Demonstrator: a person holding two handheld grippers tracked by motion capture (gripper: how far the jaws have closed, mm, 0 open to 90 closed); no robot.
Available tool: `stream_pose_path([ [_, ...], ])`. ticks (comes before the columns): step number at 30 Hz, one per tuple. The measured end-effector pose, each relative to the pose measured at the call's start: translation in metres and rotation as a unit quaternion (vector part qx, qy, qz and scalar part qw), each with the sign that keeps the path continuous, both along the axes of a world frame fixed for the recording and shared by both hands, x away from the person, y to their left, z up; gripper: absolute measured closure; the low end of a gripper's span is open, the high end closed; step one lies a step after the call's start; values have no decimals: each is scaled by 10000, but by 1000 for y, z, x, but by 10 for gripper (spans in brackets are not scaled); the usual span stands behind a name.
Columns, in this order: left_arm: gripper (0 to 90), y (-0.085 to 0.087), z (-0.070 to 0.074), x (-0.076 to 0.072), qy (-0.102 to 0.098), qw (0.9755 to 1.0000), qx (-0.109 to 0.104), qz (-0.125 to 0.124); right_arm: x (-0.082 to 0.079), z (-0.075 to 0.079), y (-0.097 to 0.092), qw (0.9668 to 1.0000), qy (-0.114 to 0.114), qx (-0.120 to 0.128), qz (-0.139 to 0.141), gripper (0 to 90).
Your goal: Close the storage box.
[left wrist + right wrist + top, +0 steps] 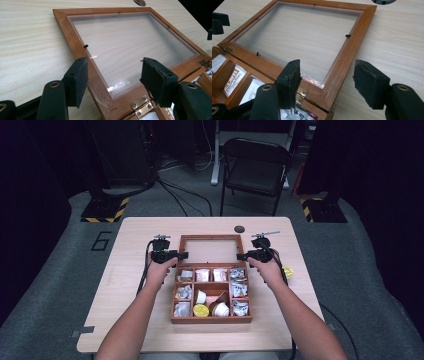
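A wooden compartment box point(210, 319) sits mid-table, and its lid point(210, 237) lies folded back flat on the table, clear pane up. My left gripper point(183, 255) is at the lid's left rail near the hinge. In the left gripper view its jaws point(115, 70) straddle that rail point(96, 82) with a gap at each pad. My right gripper point(242, 256) is at the lid's right rail. In the right gripper view it point(327, 72) is open around the rail point(339, 80), pads clear of the wood. Brass hinges point(140, 105) join lid and box.
The box compartments hold sachets point(202, 275), small cups point(220, 309) and a yellow-lidded cup point(201, 310). A yellow item point(288, 272) lies on the table by the right hand. A round hole point(239, 229) sits behind the lid. A black folding chair point(255, 165) stands beyond the table.
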State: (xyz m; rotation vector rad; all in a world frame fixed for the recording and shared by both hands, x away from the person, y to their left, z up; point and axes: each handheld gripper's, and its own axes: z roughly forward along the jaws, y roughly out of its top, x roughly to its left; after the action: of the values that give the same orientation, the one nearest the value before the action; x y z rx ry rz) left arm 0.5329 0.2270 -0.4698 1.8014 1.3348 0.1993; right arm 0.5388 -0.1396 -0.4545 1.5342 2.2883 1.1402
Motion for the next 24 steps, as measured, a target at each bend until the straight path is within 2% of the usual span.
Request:
stream_pose_path([
  [2,386,0,-2,1,51,10000,-1,5,2,-2,-1,10000,-28,14,15,383],
  [5,383,0,-5,2,120,9999,16,9,3,-3,-1,9999,93,30,-44,383],
  [7,381,0,-6,3,169,9999,13,26,4,-5,-2,10000,50,28,-27,383],
  [11,373,0,-9,4,235,9997,53,40,5,-7,-1,9999,109,74,-42,376],
  [20,358,-1,-13,7,332,9994,-101,84,9,-14,2,9996,268,82,-17,362],
  [24,343,-2,-15,7,384,9992,-81,84,9,-15,4,9995,306,83,-29,359],
])
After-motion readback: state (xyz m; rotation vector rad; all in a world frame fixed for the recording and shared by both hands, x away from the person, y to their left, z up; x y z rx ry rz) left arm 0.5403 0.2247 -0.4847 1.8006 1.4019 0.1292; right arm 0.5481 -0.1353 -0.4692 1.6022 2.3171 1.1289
